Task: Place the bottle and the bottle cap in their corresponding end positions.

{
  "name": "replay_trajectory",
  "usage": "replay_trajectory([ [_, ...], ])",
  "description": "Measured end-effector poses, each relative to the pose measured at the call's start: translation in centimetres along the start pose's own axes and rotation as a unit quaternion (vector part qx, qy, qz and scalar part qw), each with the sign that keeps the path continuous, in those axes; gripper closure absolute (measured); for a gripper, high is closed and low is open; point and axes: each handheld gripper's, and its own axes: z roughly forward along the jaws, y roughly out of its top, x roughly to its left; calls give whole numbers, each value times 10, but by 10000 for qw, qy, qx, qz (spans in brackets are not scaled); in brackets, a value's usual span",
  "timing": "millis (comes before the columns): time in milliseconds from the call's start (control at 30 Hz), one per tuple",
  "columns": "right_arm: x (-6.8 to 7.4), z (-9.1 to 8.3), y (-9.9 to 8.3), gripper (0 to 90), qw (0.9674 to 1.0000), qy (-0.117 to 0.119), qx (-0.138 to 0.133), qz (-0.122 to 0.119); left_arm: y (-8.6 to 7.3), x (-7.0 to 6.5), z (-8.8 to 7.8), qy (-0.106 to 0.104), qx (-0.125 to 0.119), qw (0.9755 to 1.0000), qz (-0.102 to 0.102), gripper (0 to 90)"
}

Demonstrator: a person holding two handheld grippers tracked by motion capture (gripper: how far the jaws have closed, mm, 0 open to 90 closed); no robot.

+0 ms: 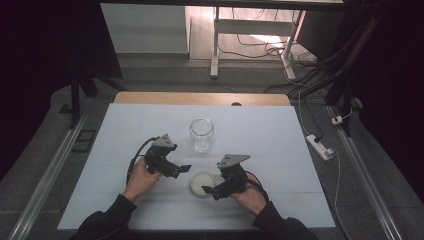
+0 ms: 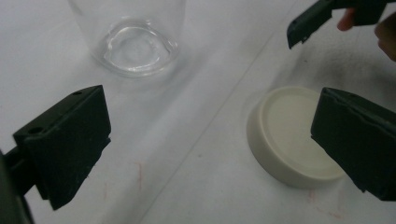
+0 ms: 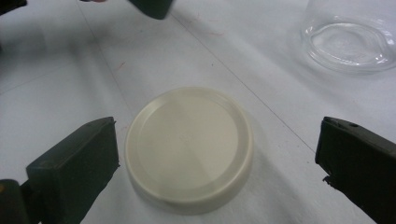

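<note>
Currently the cream lid (image 3: 189,149) lies flat on the white surface (image 1: 280,145), top face up, in front of the empty glass jar (image 1: 201,135) and apart from it. The right gripper (image 3: 219,158) is positioned with its jaws spread wide, one on each side of the lid, neither in contact. The left gripper (image 1: 181,170) sits just beside the lid on the other side, jaws also spread and holding nothing.

Risk assessment: the lid is low and smooth-walled. If the right jaws close too high on the rim, the lid is likely to slip out or tilt. An off-centre closure could push it sideways toward the left gripper. The jar is uncapped and unsupported; a careless approach could knock it.
</note>
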Motion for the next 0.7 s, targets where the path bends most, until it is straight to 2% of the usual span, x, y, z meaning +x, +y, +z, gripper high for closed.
replay_trajectory([
  [167,-2,-5,-1,0,10000,-32,-17,40,-9,-7,-10,-13,9,10000,-18,0],
  [500,-5,-17,-7,0,9998,-74,51,149,-32,-15,-23,38,117,9998,-182,0],
  [700,-8,-27,-14,0,9996,-240,87,152,-46,-19,-35,85,179,9991,-375,0],
])
